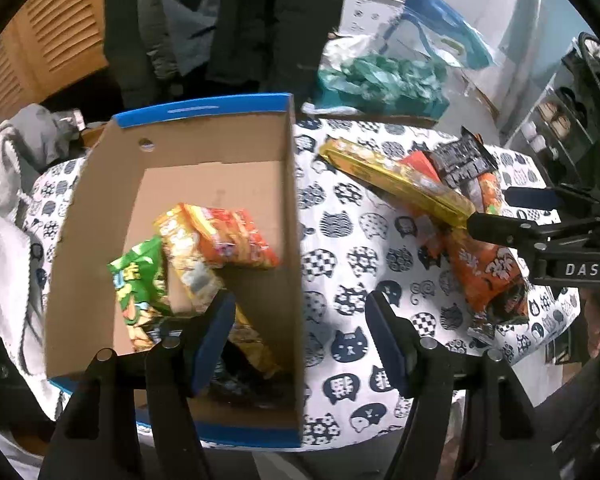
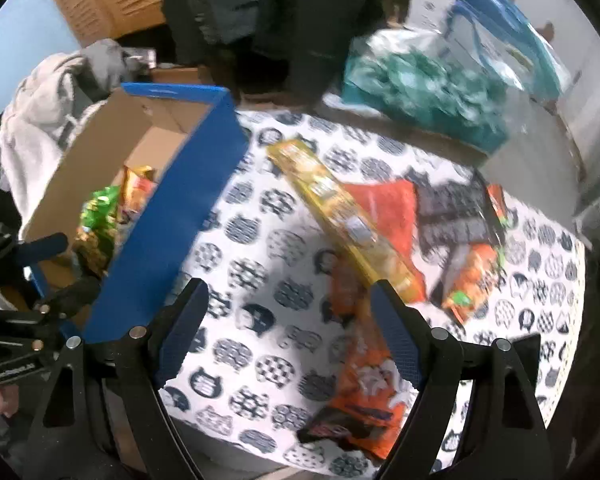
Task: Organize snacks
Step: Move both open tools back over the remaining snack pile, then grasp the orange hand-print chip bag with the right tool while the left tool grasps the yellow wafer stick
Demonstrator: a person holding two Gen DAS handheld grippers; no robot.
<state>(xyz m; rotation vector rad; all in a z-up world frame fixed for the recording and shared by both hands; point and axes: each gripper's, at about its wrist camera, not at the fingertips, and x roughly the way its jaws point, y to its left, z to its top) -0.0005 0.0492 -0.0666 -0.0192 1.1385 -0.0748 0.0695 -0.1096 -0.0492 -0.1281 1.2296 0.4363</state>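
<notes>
A cardboard box (image 1: 220, 152) with blue outer walls (image 2: 172, 208) stands on the cat-print tablecloth (image 1: 340, 240). Inside it lie an orange-yellow packet (image 1: 228, 240) and a green packet (image 1: 140, 280). My left gripper (image 1: 300, 340) is open and straddles the box's right wall, one finger inside and one outside, with neither pad pressing on it. To the right lie a long yellow packet (image 2: 340, 208), a red packet (image 2: 392, 208), a black packet (image 2: 452, 208) and an orange packet (image 2: 364, 384). My right gripper (image 2: 288, 328) hangs open and empty above the cloth, its right finger over the orange packet.
A teal plastic bag (image 1: 380, 80) and a blue bag (image 2: 496, 32) sit behind the table. Grey clothing (image 1: 8, 200) is piled left of the box. Dark coats (image 1: 220, 20) hang at the back beside a louvred wooden door (image 1: 48, 40). The table's front edge is close below both grippers.
</notes>
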